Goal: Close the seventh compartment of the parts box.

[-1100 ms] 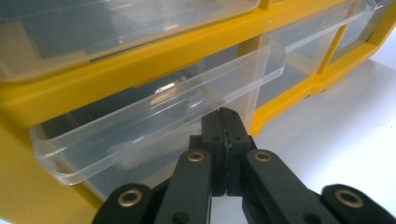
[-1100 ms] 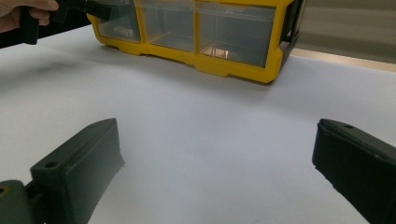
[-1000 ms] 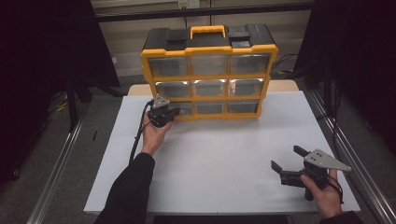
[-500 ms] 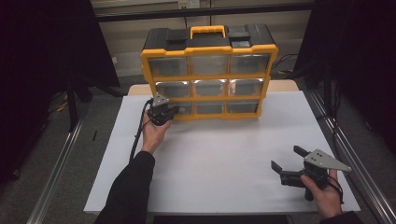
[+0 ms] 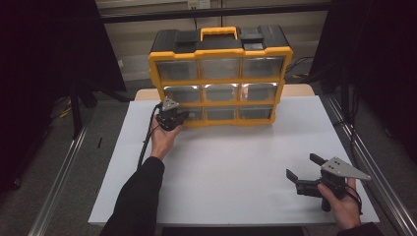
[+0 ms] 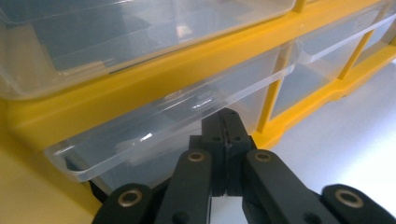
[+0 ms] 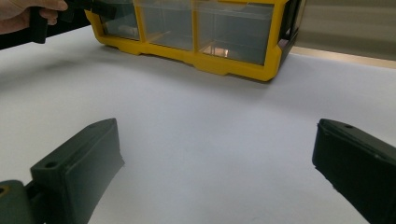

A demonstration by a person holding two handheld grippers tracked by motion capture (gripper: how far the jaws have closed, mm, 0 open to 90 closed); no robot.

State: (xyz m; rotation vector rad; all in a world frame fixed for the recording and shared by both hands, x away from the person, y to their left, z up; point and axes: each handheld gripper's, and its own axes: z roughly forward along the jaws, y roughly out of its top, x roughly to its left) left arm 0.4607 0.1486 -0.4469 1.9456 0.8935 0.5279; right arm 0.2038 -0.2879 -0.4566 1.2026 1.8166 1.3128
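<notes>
A yellow and black organizer (image 5: 221, 73) with clear drawers stands at the back of the white table (image 5: 236, 162). My left gripper (image 5: 183, 116) is at its bottom-left drawer (image 5: 193, 114). In the left gripper view the gripper (image 6: 226, 116) has its jaws shut together, with the tips right under the clear front lip of that drawer (image 6: 154, 126) and nothing between them. My right gripper (image 5: 303, 167) rests low at the table's front right, jaws wide open. In its own view the gripper (image 7: 217, 140) has only bare table between its jaws and faces the organizer (image 7: 210, 56).
The organizer's black lid has a yellow carry handle (image 5: 219, 33). Metal rails (image 5: 359, 152) run along both sides of the table. Dark curtains hang left and right. A cable (image 5: 146, 142) trails from the left gripper.
</notes>
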